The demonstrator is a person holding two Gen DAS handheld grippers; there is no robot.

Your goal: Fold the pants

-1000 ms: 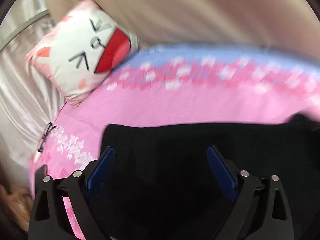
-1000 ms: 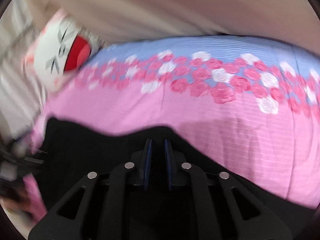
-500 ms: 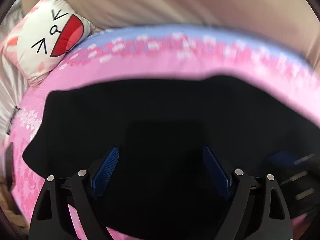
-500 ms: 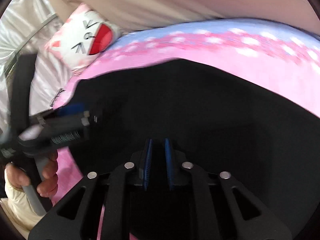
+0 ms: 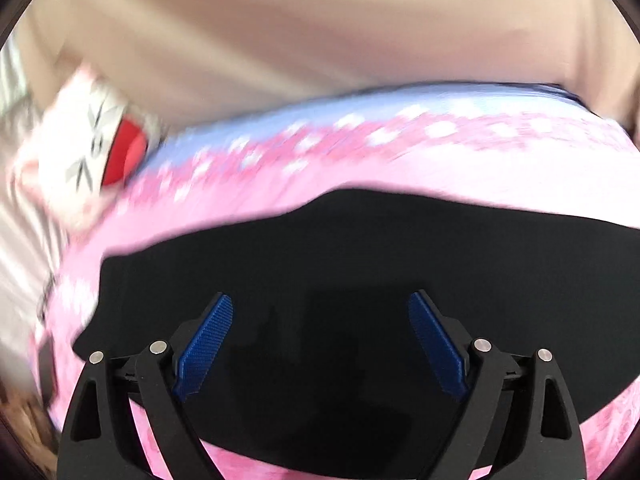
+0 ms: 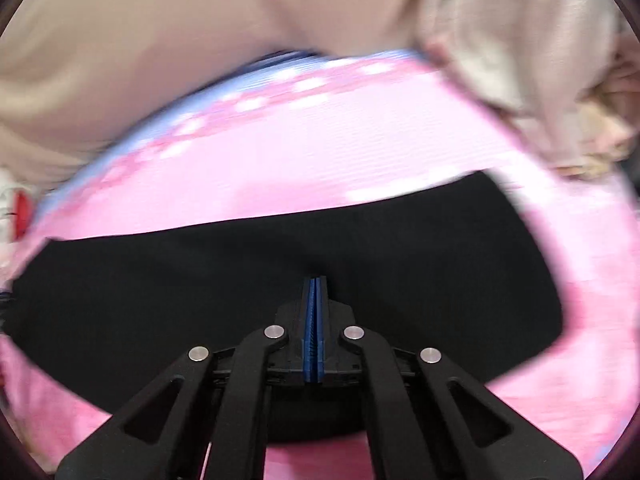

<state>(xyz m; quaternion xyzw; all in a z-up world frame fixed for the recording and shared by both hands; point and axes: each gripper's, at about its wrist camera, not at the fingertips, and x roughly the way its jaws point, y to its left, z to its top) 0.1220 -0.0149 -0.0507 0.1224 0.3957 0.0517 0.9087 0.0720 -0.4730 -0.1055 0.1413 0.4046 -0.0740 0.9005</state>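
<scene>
the black pants (image 5: 360, 264) lie flat on the pink floral bedspread (image 5: 400, 168), where half a second ago they filled both views. left gripper (image 5: 320, 340) hangs spread above them; right gripper (image 6: 314, 312), pads pressed together, seemingly holds nothing now, so a fold was likely just laid.

Black pants (image 5: 360, 248), lying flat on pink bedsheet (image 5: 400, 176) (folded, approx. rectangular)

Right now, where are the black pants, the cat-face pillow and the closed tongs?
black pants (image 5: 360, 264), left wrist view, middle of the cloth.
cat-face pillow (image 5: 100, 148), left wrist view, its face.
right tongs (image 6: 315, 280), right wrist view, fingertips.
</scene>
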